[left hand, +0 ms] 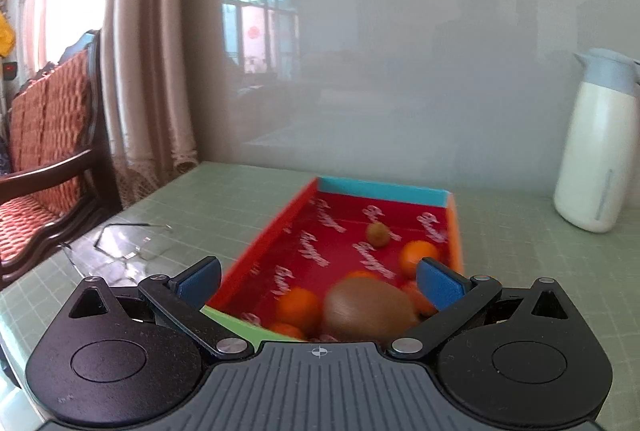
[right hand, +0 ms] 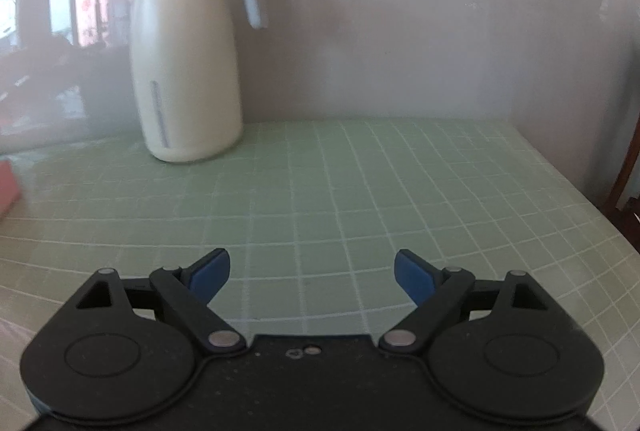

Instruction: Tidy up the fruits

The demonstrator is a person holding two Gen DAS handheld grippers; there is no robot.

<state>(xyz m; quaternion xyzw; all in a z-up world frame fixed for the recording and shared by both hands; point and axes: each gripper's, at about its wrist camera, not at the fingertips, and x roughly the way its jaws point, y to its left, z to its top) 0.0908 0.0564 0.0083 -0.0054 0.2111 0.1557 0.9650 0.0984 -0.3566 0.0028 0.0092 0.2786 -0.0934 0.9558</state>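
Left gripper point(left hand: 318, 281) nearest, jaws apart, nothing pinched; right gripper point(right hand: 312, 273) also spread, over bare desk point(right hand: 360, 183). Jug point(right hand: 188, 71) stands at the back. Red tray point(left hand: 276, 235) holds the fruit: big kiwi point(left hand: 370, 309) at the near end between the left fingers, oranges point(left hand: 418, 257) around it, small kiwi point(left hand: 378, 234) further back. Kiwi likely soft, light, bruisable: grip across the middle, gently.
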